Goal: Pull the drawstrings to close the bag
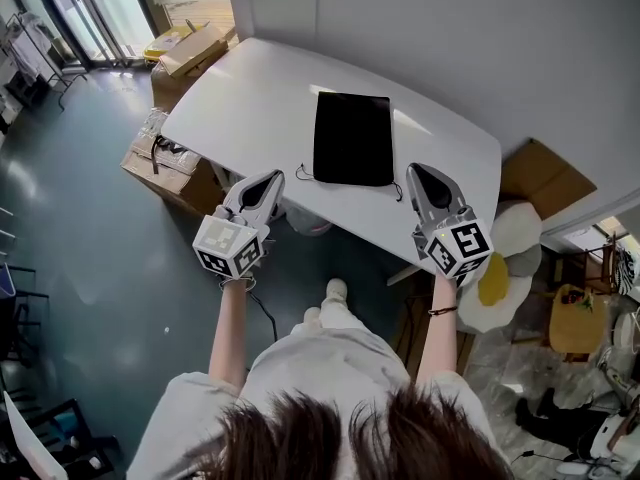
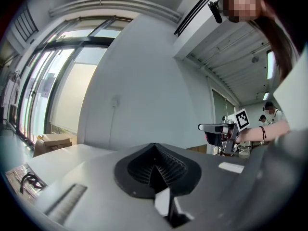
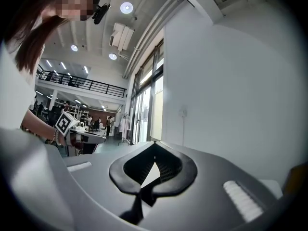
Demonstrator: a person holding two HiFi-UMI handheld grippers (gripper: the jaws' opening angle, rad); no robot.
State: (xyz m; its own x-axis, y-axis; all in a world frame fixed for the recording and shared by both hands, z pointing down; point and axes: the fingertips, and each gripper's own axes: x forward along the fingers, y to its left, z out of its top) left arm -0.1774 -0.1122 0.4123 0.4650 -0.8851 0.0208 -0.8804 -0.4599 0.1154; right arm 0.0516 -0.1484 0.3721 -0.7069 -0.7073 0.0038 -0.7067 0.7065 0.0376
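Note:
A flat black drawstring bag (image 1: 352,138) lies on the white table (image 1: 250,88), its mouth toward me. A thin cord end pokes out at each near corner, the left drawstring (image 1: 303,173) and the right drawstring (image 1: 397,190). My left gripper (image 1: 274,179) hovers at the table's near edge, left of the bag, shut and empty. My right gripper (image 1: 414,172) sits just right of the bag's near corner, shut and empty too. In the left gripper view the left gripper (image 2: 154,146) points level over the table (image 2: 62,160), with the right gripper (image 2: 219,128) off to the side. The right gripper view shows the right gripper (image 3: 154,145) closed tip to tip.
Cardboard boxes (image 1: 185,53) stand at the table's far left, with more boxes (image 1: 160,163) under its left edge. A white and yellow egg-shaped cushion (image 1: 505,258) lies on the floor to the right. A grey wall (image 1: 450,38) runs behind the table.

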